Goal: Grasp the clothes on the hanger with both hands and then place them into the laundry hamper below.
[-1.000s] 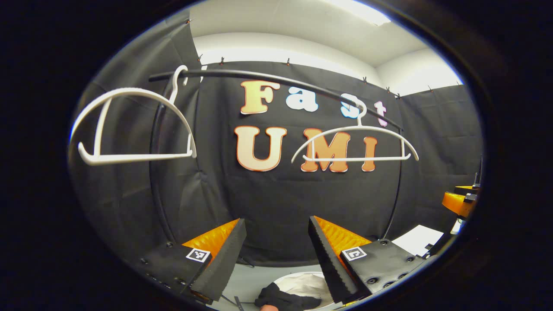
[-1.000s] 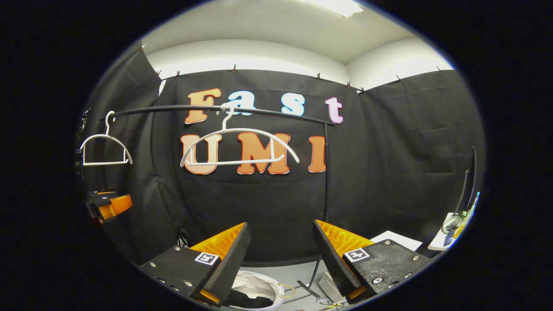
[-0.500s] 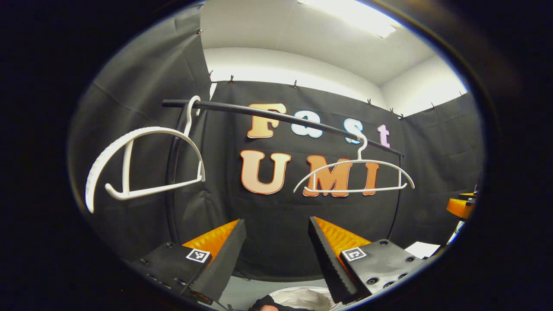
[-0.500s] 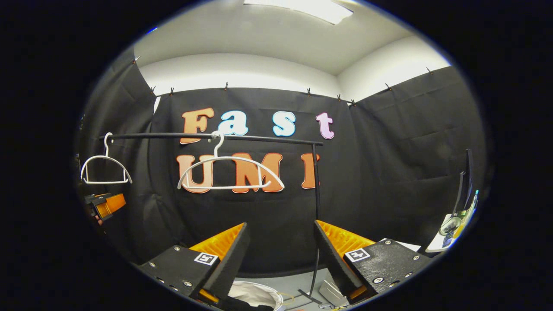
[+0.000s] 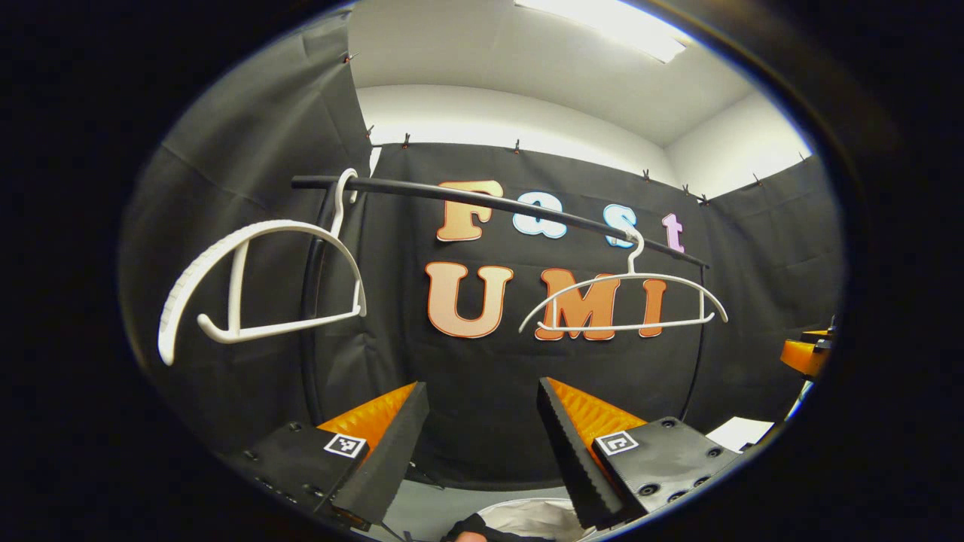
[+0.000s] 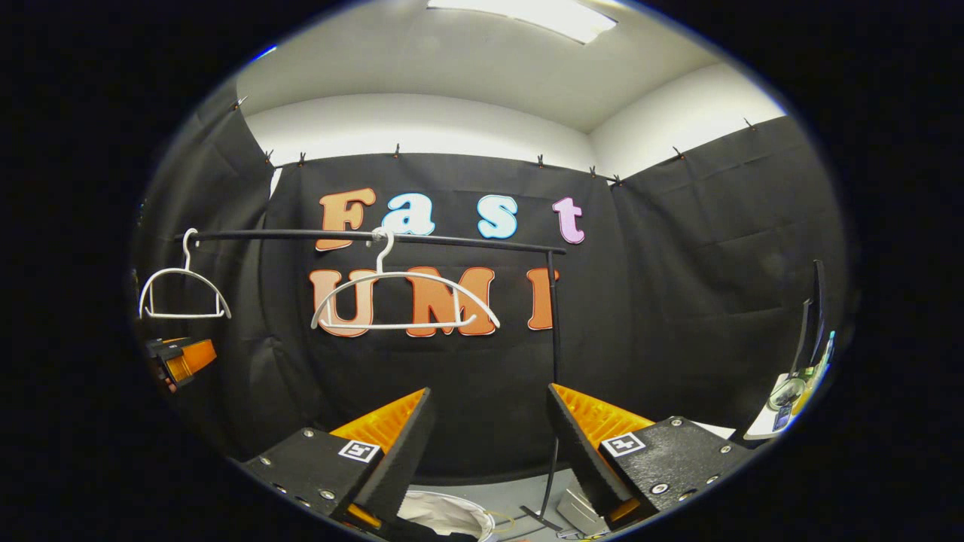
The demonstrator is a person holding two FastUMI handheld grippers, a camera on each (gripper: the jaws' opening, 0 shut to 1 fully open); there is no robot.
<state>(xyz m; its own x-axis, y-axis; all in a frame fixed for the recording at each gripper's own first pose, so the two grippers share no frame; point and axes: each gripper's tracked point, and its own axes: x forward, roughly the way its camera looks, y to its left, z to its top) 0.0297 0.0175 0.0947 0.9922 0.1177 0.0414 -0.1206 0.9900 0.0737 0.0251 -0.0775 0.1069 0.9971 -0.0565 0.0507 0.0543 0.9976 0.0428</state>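
Left claw (image 5: 482,444): released, fingers standing apart with nothing between them, pointing at the black cloth wall. Against half a second ago the view is sitting almost unchanged, the scene having drifted only slightly downward; against one second ago it is tilting clearly higher, so more ceiling is showing.

Right claw (image 6: 489,448): released, fingers apart, gripping nothing. It is also showing at the right edge of the left gripper view (image 5: 806,354). Its view is matching the one from half a second ago, and is sitting higher than a second ago.

Rail (image 5: 497,205): black bar, running across both views (image 6: 376,237).

Near hanger (image 5: 260,290): white, bare, hooking over the rail's left end, hanging tilted; also at (image 6: 183,293).

Far hanger (image 5: 623,305): white, bare, hanging level farther along the rail; also at (image 6: 405,301).

Laundry hamper (image 6: 444,512): white-rimmed, standing on the floor below the rail, now cropped lower in frame than a second ago; also at (image 5: 527,516).

Clothes (image 5: 471,527): dark fabric lying in the hamper at the bottom edge, less of it showing than a second ago.
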